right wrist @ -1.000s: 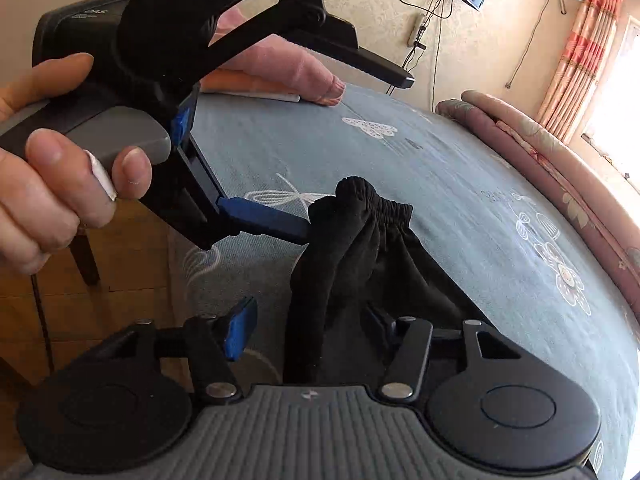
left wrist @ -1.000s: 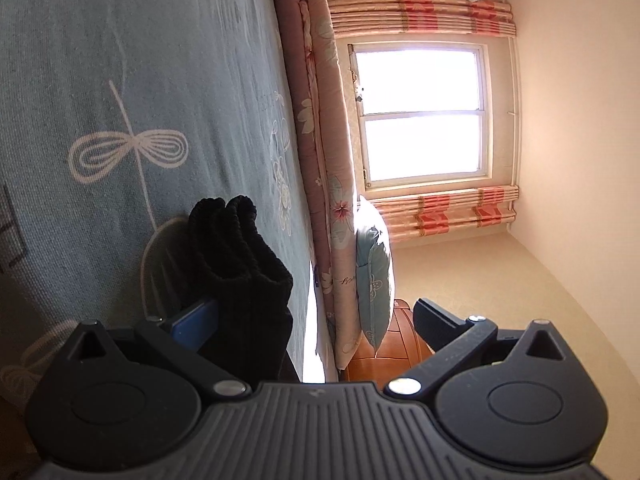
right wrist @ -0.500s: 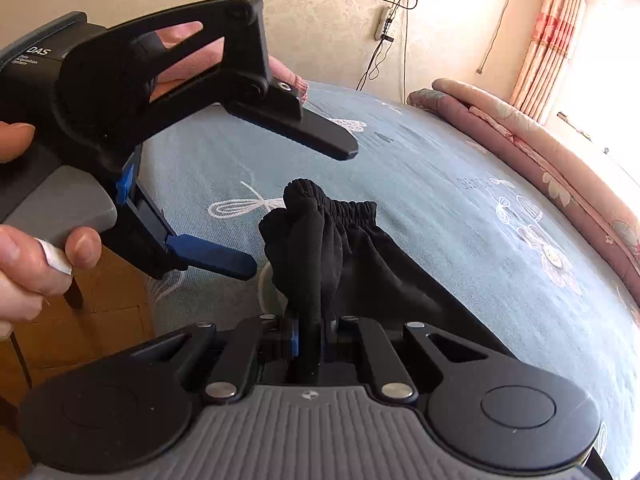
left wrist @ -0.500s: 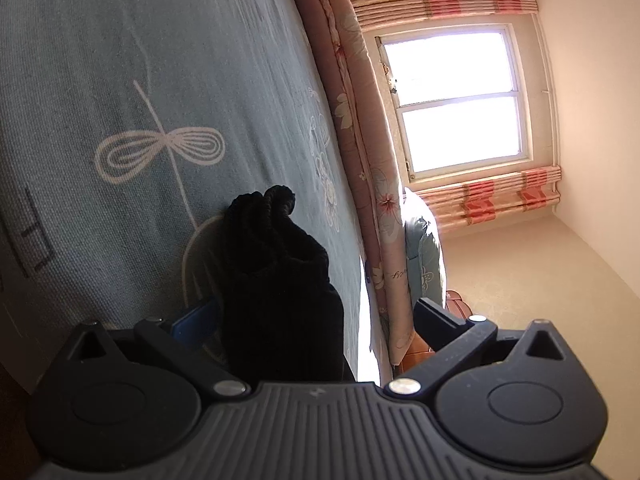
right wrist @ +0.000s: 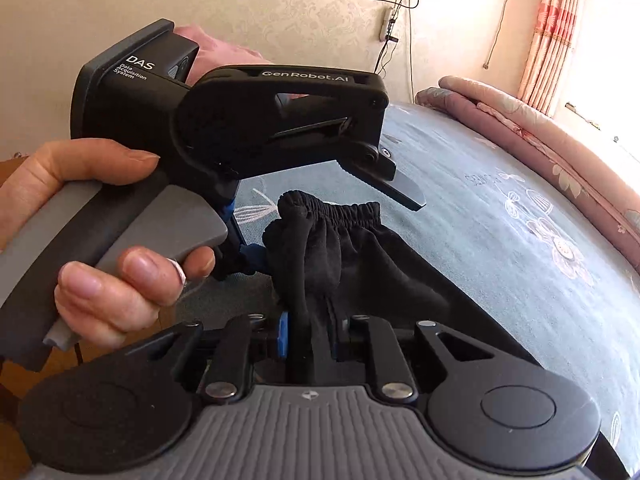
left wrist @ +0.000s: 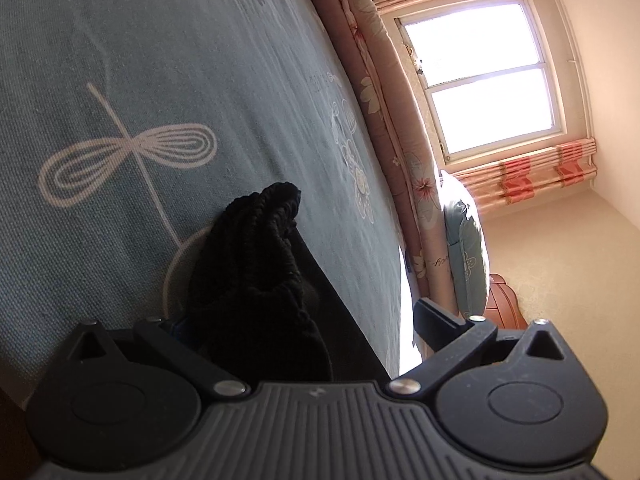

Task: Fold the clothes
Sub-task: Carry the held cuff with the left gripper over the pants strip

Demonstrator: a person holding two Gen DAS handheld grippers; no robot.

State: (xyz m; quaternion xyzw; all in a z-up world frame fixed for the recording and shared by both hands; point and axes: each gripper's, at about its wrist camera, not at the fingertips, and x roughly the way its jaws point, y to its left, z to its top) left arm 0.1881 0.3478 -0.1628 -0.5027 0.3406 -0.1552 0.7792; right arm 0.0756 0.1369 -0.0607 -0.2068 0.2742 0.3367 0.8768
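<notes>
The right gripper [right wrist: 308,336] is closed, fingers pinched together on black cloth [right wrist: 320,248]. The left gripper [right wrist: 320,224] stands wide apart — one finger above the cloth, one below — gripped by a hand [right wrist: 92,240] at its handle.

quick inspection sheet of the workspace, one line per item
surface: teal bedspread with white dragonfly prints
job's things: black garment, elastic waistband bunched and lifted
clutter: rolled pink quilt along the far edge
grippers: right gripper shut on the garment; left gripper open around the waistband, held by a hand
cables: black wires down the wall under a screen
surroundings: window, striped curtains, pillow
</notes>
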